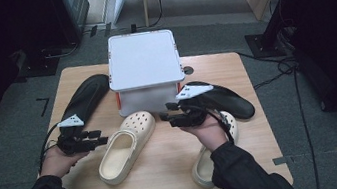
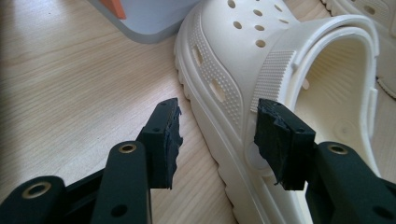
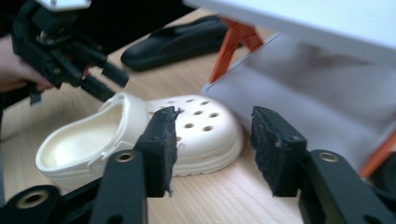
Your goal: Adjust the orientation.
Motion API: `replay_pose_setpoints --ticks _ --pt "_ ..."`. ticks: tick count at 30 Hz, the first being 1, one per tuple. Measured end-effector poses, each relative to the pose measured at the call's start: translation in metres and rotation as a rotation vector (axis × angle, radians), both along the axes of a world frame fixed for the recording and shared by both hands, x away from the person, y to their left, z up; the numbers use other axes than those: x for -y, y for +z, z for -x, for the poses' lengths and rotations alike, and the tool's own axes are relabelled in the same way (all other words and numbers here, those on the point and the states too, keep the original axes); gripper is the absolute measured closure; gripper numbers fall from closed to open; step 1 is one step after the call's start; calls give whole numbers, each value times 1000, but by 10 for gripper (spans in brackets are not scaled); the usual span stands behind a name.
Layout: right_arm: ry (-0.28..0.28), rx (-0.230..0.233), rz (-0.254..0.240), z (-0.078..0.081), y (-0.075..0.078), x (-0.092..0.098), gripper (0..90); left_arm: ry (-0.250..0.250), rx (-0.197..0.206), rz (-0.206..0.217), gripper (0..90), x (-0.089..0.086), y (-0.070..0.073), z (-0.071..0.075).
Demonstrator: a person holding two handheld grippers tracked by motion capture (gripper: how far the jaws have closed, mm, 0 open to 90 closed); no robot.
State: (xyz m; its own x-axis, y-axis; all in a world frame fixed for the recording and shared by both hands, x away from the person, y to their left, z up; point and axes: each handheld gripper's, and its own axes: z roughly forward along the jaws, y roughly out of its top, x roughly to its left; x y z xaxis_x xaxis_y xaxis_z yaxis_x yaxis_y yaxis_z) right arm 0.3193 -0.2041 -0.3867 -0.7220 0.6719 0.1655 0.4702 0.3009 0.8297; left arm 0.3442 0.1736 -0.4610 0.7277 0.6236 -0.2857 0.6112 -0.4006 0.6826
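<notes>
A cream perforated clog [image 1: 126, 146] lies mid-table with its toe toward the white box [image 1: 143, 60]. My left gripper [image 1: 98, 137] is open at the clog's left side. In the left gripper view one pad stands over the wood and the other by the opening's rim, with the clog's side wall [image 2: 219, 88] between them and untouched. My right gripper [image 1: 167, 114] hovers open to the right of the clog's toe. In the right gripper view the toe [image 3: 201, 126] lies beyond its jaws [image 3: 212, 149], with nothing between them. A second cream clog [image 1: 207, 162] lies partly under the right forearm.
Two black shoes lie on the wooden table [image 1: 168, 175]: one at the back left [image 1: 88, 94], one at the right [image 1: 227, 98] behind my right gripper. The white box has orange legs [image 3: 233, 44] and a grey base [image 2: 149, 18]. Dark floor and cables surround the table.
</notes>
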Motion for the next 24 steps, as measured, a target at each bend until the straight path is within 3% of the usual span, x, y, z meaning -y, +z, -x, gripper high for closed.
replay_pose_setpoints --ticks 5,7,9,12,13,16,20,24 --pt "2 -33 12 5 -13 -23 549 -15 13 -26 491 2 -3 -1" --pt "-2 -43 -5 9 -20 -32 550 -13 11 -35 473 3 -5 -2" --pt "-8 -46 -12 13 -29 -40 571 -17 15 -39 464 3 -6 -3" --pt "-18 -89 -33 15 -47 -50 582 -17 16 -39 461 3 -8 -4" --pt "-27 -100 -10 15 -58 -55 606 -19 15 -42 454 2 -9 -5" --pt "-42 -102 17 15 -67 -58 635 -26 7 -44 454 1 -10 -6" --pt "-67 -148 13 15 -78 -58 650 -28 5 -45 454 1 -11 -7" --pt "-73 -142 36 19 -87 -58 650 -14 21 -31 446 -3 -8 -5"
